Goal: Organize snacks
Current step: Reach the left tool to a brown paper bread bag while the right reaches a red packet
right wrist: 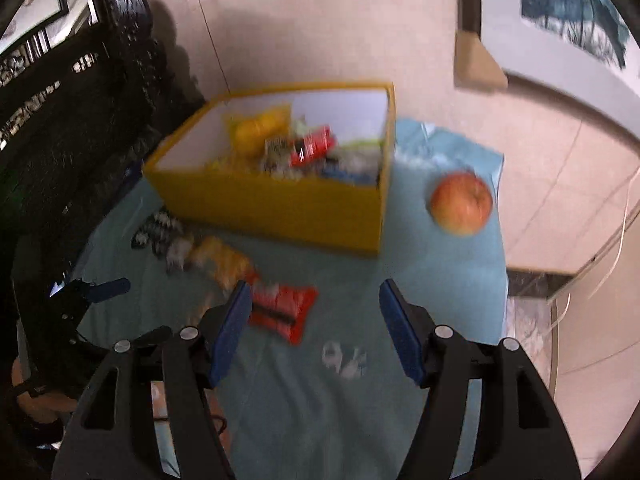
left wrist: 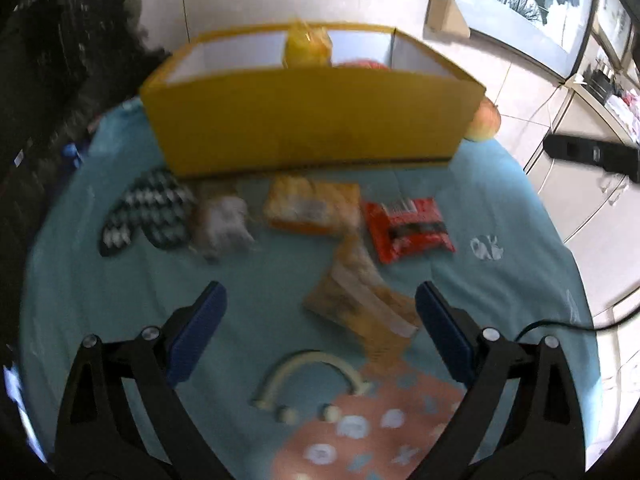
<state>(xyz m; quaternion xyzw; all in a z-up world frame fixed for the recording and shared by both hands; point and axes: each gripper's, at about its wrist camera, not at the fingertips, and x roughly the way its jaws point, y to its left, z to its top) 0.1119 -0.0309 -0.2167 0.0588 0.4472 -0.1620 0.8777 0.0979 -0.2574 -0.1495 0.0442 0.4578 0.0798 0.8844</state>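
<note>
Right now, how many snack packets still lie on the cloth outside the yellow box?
4, in front of the yellow box: clear packet, orange packet, red packet, tan packet nearest. The box may hide others.

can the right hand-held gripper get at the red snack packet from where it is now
Probably yes: the right hand-held gripper is open and empty, the red snack packet lies flat on the blue cloth by its left finger, nothing covering it.

Your left tool [left wrist: 320,320] angled steeply downward, its blue pads [left wrist: 196,332] spread wide with nothing gripped between them, your right tool [right wrist: 316,320] tilted down likewise, pads [right wrist: 232,328] parted and empty, black arms framing each view
</note>
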